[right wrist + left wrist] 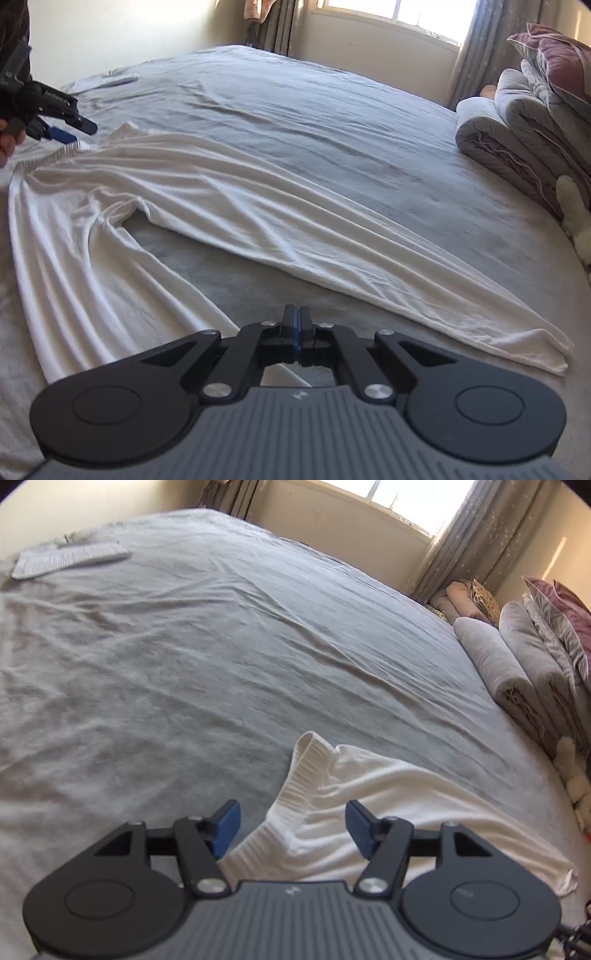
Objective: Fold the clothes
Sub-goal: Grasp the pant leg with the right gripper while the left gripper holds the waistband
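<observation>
White trousers [229,192] lie spread on the grey bed sheet [332,122], waistband to the left and both legs running toward the near right. In the left wrist view the ribbed waistband [295,782] lies under and between the fingers of my left gripper [291,812], which is open, its blue pads apart from the cloth. From the right wrist view, the left gripper [79,133] hovers just above that waistband [55,155]. My right gripper [297,325] is shut over bare sheet between the two legs, nothing visibly pinched. The near leg [110,288] runs under its body.
A folded light garment [66,559] lies at the bed's far left corner. Rolled grey blankets [498,136] and pillows [554,55] are stacked along the right edge, with a white plush toy [576,218] beside them. Wall, window and curtains stand behind.
</observation>
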Demonstrator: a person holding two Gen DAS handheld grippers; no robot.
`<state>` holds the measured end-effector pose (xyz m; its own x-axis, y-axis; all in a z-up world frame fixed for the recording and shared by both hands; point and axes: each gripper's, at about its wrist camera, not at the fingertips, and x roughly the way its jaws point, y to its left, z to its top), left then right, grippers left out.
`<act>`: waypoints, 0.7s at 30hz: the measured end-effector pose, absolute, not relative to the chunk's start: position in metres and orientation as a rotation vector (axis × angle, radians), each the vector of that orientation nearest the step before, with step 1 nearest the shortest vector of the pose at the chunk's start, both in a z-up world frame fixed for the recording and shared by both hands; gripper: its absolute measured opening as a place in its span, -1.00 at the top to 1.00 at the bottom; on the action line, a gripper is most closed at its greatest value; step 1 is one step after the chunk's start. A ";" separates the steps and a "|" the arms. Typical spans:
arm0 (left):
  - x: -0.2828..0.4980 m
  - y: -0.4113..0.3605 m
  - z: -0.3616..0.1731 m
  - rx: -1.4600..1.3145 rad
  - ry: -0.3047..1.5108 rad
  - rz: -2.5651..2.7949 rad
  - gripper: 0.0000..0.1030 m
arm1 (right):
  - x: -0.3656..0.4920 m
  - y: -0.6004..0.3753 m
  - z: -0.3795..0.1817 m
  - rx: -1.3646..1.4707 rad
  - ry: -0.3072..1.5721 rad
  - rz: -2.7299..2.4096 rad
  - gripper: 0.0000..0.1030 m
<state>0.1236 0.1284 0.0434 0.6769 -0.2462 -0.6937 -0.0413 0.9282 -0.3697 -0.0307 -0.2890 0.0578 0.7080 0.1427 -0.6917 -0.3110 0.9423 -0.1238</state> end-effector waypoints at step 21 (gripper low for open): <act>0.146 0.112 0.039 -0.287 0.716 -0.014 0.87 | -0.029 -0.241 0.052 -0.218 0.762 0.432 0.72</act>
